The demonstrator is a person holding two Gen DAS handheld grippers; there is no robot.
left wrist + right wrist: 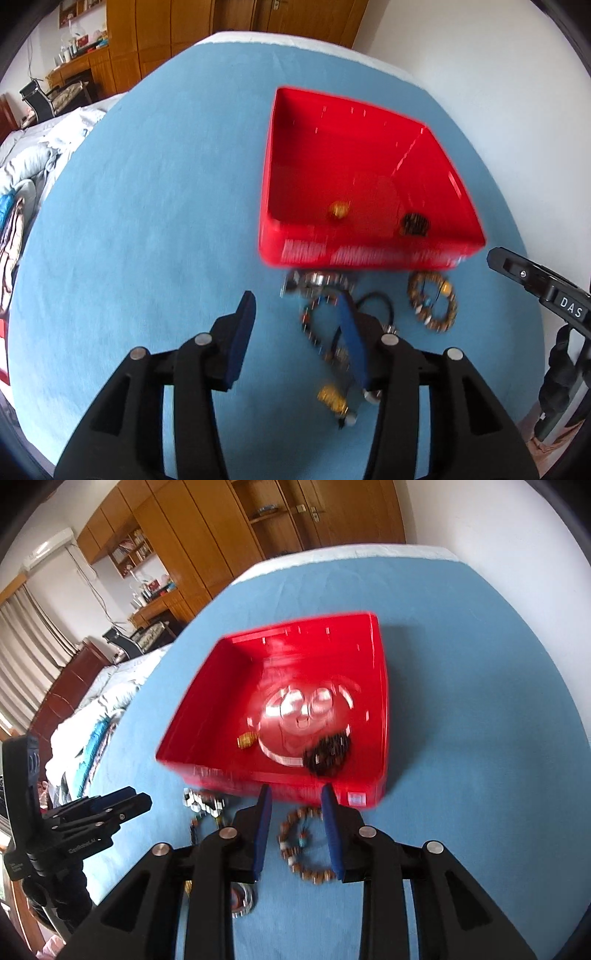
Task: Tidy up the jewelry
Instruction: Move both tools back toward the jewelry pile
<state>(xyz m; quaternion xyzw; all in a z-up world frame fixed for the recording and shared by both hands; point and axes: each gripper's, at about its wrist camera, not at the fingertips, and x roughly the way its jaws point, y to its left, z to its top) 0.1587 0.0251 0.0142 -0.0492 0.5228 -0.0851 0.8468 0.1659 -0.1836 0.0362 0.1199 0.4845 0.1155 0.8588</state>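
Beyond the blue cloth you see wooden wardrobes along the far wall, a desk cluttered with small items, and a black chair beside it. Rumpled bedding lies at the cloth's left edge, near striped curtains.

Glossy red plastic tray, matt blue cloth
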